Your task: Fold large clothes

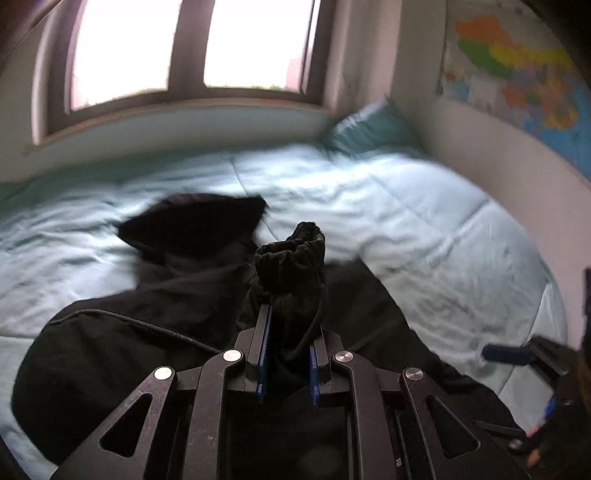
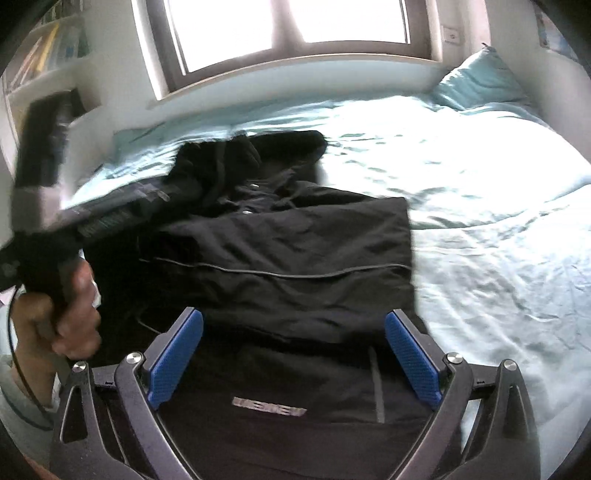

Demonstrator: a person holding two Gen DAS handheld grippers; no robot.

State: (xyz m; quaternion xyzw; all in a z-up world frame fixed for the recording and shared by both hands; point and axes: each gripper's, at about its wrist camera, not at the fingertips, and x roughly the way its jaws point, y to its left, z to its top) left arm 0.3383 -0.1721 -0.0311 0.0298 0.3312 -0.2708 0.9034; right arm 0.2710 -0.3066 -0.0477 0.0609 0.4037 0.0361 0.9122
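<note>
A large black jacket (image 2: 288, 240) lies on the light blue bed, its hood (image 2: 258, 155) toward the window and one side folded over the body. My left gripper (image 1: 290, 325) is shut on the jacket's elastic sleeve cuff (image 1: 291, 258), which sticks up between the blue pads and is held above the jacket body (image 1: 129, 350). In the right wrist view the left gripper shows blurred at the left, held by a hand (image 2: 70, 306). My right gripper (image 2: 293, 332) is open and empty just above the jacket's lower part, its blue pads (image 2: 177, 354) wide apart.
The bed's light blue duvet (image 1: 424, 229) spreads to the right, with a teal pillow (image 2: 480, 81) in the far corner. A window (image 2: 288, 29) and sill lie behind the bed. A map (image 1: 517, 74) hangs on the right wall. Shelves (image 2: 44, 62) stand at the left.
</note>
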